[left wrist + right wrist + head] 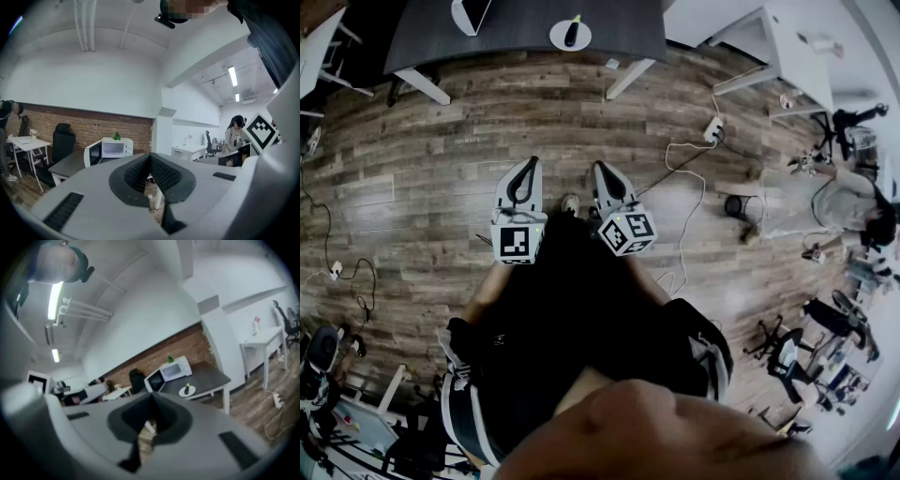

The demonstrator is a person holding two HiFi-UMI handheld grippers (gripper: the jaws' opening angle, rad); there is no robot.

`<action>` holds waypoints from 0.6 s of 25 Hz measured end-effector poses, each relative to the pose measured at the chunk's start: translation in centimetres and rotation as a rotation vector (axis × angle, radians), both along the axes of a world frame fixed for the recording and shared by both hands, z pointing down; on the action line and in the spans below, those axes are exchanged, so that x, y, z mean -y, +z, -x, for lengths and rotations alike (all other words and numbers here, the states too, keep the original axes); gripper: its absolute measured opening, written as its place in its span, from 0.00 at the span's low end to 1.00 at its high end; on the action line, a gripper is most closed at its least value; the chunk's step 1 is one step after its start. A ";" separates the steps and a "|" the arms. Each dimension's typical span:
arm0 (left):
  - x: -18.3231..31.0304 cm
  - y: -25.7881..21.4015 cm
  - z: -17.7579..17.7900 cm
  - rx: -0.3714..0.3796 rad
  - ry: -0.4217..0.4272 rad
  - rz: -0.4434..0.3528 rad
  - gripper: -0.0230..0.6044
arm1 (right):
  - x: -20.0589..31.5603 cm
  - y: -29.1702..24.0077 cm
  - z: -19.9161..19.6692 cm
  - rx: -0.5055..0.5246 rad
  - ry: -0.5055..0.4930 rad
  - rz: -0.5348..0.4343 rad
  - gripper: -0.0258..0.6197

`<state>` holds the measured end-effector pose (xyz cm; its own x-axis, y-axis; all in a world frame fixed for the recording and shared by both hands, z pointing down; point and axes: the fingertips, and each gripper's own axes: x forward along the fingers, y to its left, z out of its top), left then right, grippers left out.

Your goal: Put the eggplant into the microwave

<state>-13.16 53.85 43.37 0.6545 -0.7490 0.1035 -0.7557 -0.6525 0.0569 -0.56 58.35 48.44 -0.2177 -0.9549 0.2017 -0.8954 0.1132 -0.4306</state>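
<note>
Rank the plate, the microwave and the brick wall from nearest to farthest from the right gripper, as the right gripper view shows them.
1. Plate, carrying the eggplant, near the front edge of the table.
2. Microwave, at the back of the table, left of the plate.
3. Brick wall, behind the microwave.

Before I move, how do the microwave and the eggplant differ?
The microwave is white and boxy; the eggplant is dark and slim. The microwave stands farther back, door open; the eggplant lies on a plate near the front edge. Both sit on the dark table.
</note>
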 end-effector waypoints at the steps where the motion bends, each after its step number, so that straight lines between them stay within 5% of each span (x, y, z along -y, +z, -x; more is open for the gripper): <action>1: -0.1 0.0 -0.1 0.003 0.000 0.002 0.10 | -0.1 0.1 -0.2 0.001 0.001 -0.002 0.09; 15: -0.6 0.2 -2.7 0.024 -0.004 -0.011 0.10 | -0.4 -0.1 -1.9 0.039 -0.029 -0.021 0.09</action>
<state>-10.44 54.45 43.56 0.6492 -0.7525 0.1106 -0.7591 -0.6503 0.0314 1.34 58.74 48.38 -0.2529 -0.9521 0.1719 -0.8740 0.1486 -0.4627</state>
